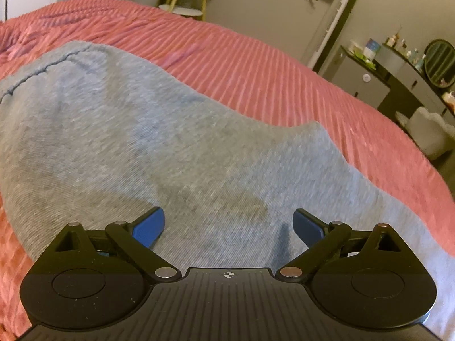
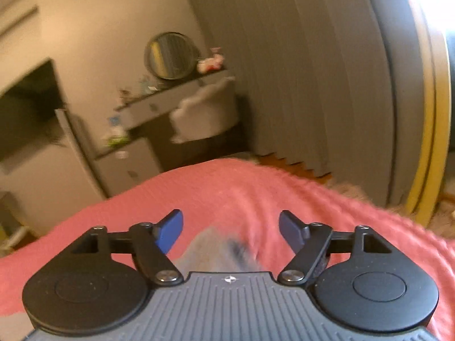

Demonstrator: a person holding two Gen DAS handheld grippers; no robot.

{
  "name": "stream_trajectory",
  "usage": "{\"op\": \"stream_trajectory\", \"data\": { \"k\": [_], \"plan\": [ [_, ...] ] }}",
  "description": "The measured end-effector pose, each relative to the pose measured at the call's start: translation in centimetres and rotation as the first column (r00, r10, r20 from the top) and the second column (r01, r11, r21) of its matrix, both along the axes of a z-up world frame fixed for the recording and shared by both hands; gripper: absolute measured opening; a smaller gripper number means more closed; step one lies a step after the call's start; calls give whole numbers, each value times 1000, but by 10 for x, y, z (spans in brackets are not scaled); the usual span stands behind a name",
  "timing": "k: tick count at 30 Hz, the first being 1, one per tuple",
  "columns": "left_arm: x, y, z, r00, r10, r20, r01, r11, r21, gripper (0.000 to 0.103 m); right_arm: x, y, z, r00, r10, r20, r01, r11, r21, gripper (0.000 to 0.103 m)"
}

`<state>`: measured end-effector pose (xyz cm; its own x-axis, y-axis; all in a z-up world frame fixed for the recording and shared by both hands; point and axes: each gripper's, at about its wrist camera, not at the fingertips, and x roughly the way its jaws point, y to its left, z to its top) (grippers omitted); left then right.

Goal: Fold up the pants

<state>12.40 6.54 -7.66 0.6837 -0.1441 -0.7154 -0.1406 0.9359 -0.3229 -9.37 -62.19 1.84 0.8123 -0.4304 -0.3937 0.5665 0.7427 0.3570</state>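
Grey pants (image 1: 159, 147) lie spread across a pink ribbed bedspread (image 1: 256, 65), with a dark seam at the far left. My left gripper (image 1: 229, 228) hovers just over the grey cloth, its blue pads wide apart and nothing between them. In the right wrist view, my right gripper (image 2: 231, 231) is open above the bedspread (image 2: 227, 187). A small grey end of the pants (image 2: 216, 251) shows low between its fingers, blurred and not touched by the pads.
A grey dresser with a round mirror (image 1: 439, 62) and a white stool (image 1: 429, 136) stand beyond the bed's right side. Grey curtains (image 2: 298, 71) hang behind the bed's far corner. A white side table (image 1: 182, 10) stands past the bed's far edge.
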Motion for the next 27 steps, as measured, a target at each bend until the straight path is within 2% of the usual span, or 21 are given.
{"op": "stream_trajectory", "data": {
  "k": [1,3,6,7,8,9,10,11,13,15,18,19,21,22,23,27],
  "plan": [
    [-1,2,1,1000,5,-1,-5,1000,-19,99,-17,8,-3,999,36,23,-37,998,42,88],
    [-3,8,2,1000,14,-4,-15,998,-54,99,-45,18,-16,993,94,65,-103,982,157,89],
    [-7,12,5,1000,22,-12,-23,996,-86,99,-61,20,-50,987,144,73,-161,921,356,88],
    [-9,13,6,1000,23,-17,-24,995,-93,99,-61,17,-61,989,139,52,-148,904,401,77],
    [-10,14,8,999,24,-22,-26,995,-97,99,-60,15,-70,992,120,36,-124,897,424,49],
    [-13,16,10,999,28,-22,-30,995,-100,99,-60,10,-77,996,91,10,-87,903,422,30],
    [-16,17,12,999,33,-19,-35,994,-99,99,-62,6,-81,998,45,-43,-24,913,408,0],
    [-19,18,15,999,40,-15,-41,994,-98,99,-68,3,-82,997,-9,-82,42,915,402,0],
    [-25,21,19,998,58,-3,-58,993,-107,99,-74,3,-79,995,-71,-65,91,905,415,0],
    [-28,24,22,997,74,3,-73,989,-126,99,-73,14,-65,987,-125,-97,151,924,350,0],
    [-28,25,21,997,82,-9,-83,988,-133,99,-83,25,-55,984,-156,-90,177,933,315,7],
    [-28,25,21,997,82,-13,-83,988,-129,99,-87,22,-55,983,-162,-87,182,927,327,14],
    [-28,25,20,997,77,-22,-79,990,-121,99,-98,18,-61,982,-174,-72,188,909,372,44],
    [-27,25,20,997,73,-27,-76,990,-121,99,-103,17,-65,978,-192,-75,206,897,392,67],
    [-27,25,19,997,71,-33,-74,990,-123,99,-109,17,-70,977,-202,-72,213,891,400,70],
    [-25,24,14,996,62,-64,-70,989,-127,99,-119,8,-85,980,-197,-23,186,873,451,70]
  ]
}}
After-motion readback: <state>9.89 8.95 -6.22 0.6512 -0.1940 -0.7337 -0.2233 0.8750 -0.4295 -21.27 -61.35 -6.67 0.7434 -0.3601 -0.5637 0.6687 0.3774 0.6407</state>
